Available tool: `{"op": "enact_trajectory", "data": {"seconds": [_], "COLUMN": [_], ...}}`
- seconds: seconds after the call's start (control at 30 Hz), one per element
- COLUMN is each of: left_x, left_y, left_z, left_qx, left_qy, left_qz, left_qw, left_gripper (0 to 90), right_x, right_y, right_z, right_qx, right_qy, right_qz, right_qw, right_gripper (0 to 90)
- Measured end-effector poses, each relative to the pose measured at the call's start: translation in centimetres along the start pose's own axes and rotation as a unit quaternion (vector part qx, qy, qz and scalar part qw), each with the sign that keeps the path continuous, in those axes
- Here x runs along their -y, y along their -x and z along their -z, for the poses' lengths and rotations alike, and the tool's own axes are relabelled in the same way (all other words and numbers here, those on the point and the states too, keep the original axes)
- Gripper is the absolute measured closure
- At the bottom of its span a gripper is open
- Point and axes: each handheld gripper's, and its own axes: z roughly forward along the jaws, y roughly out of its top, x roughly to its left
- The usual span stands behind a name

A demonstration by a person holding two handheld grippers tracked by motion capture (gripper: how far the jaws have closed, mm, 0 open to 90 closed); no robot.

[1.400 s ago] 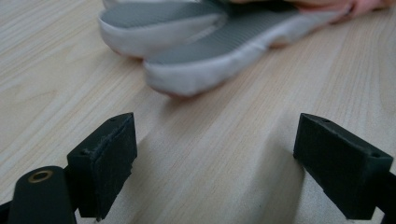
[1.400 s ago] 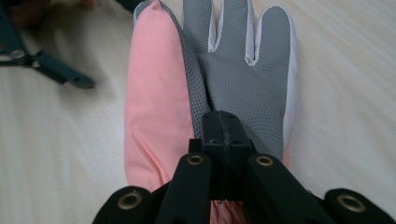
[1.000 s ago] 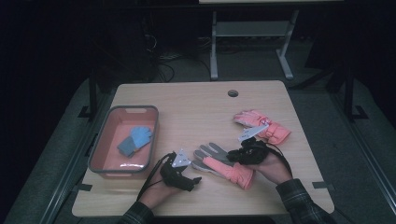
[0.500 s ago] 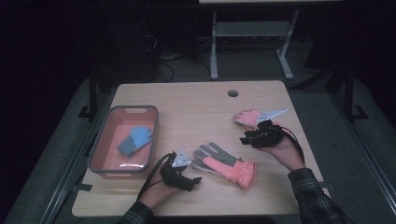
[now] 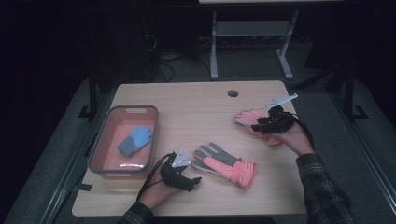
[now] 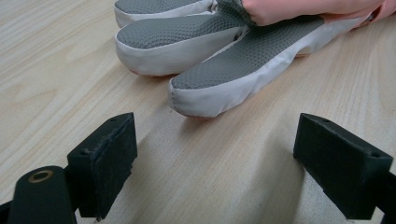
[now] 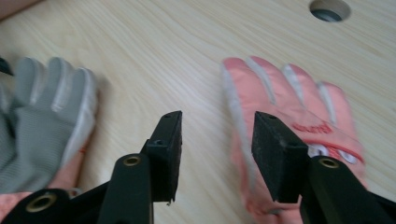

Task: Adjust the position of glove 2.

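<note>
A pink glove with a grey palm (image 5: pixel 224 165) lies palm up near the table's front middle. Its grey fingertips (image 6: pixel 243 60) lie just ahead of my left gripper (image 5: pixel 192 179), which rests open on the table (image 6: pixel 215 154) with nothing between the jaws. A second pink glove (image 5: pixel 245 116) lies back up at the right. My right gripper (image 5: pixel 257 126) hovers over its near edge (image 7: pixel 299 107). Its jaws (image 7: pixel 217 149) have just been opening and stand apart, holding nothing. The grey-palmed glove (image 7: pixel 42 116) lies to their left.
A red bin (image 5: pixel 100 154) stands at the table's left with a blue glove (image 5: pixel 135 140) inside. A cable hole (image 5: pixel 232 93) sits near the table's back edge. A metal stand (image 5: pixel 252 32) is on the floor beyond the table.
My right gripper has moved from the grey-palmed glove's cuff to the back right, over the second pink glove, and its jaws stand wider. The left gripper has stayed put.
</note>
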Motion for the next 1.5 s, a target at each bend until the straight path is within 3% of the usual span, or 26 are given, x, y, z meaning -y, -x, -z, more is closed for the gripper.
{"op": "enact_trajectory", "data": {"seconds": [0.3,0.4,0.53,0.6,0.73,0.83,0.93,1.03,1.3,1.5], "left_x": [0.0,0.0,0.0,0.0,0.0,0.0,0.0,0.0,0.0,0.0], "left_y": [0.0,0.0,0.0,0.0,0.0,0.0,0.0,0.0,0.0,0.0], "left_z": [0.0,0.0,0.0,0.0,0.0,0.0,0.0,0.0,0.0,0.0], "left_qx": [0.0,0.0,0.0,0.0,0.0,0.0,0.0,0.001,0.0,0.001], "left_qy": [0.0,0.0,0.0,0.0,0.0,0.0,0.0,0.0,0.0,0.0], "left_qz": [0.0,0.0,-0.001,-0.001,-0.001,-0.001,-0.001,-0.001,0.0,0.0], "left_qw": [1.0,1.0,1.0,1.0,1.0,1.0,1.0,1.0,1.0,1.0], "left_gripper": [12.8,12.8,12.8,12.9,12.8,12.9,12.9,12.9,12.9,12.9], "right_x": [0.6,0.8,1.2,1.5,1.8,2.0,2.2,2.2,1.6,0.6], "right_y": [2.3,3.0,3.4,3.5,3.6,3.5,3.7,3.8,3.3,1.9], "right_z": [-0.6,-1.1,-2.1,-2.6,-2.8,-2.8,-2.7,-2.4,-0.3,1.4], "right_qx": [0.013,0.011,0.01,0.015,0.018,0.015,0.006,0.003,0.014,0.011], "right_qy": [-0.015,-0.014,-0.034,-0.047,-0.042,-0.043,-0.039,-0.035,-0.014,0.002], "right_qz": [-0.012,-0.01,-0.001,0.002,0.001,0.0,-0.01,-0.015,-0.008,-0.002], "right_qw": [0.9997,0.9998,0.9994,0.9988,0.9989,0.999,0.9992,0.9993,0.9998,0.9999], "right_gripper": [49.2,47.2,46.3,48.8,54.7,67.2,79.1,82.2,83.3,83.2]}}
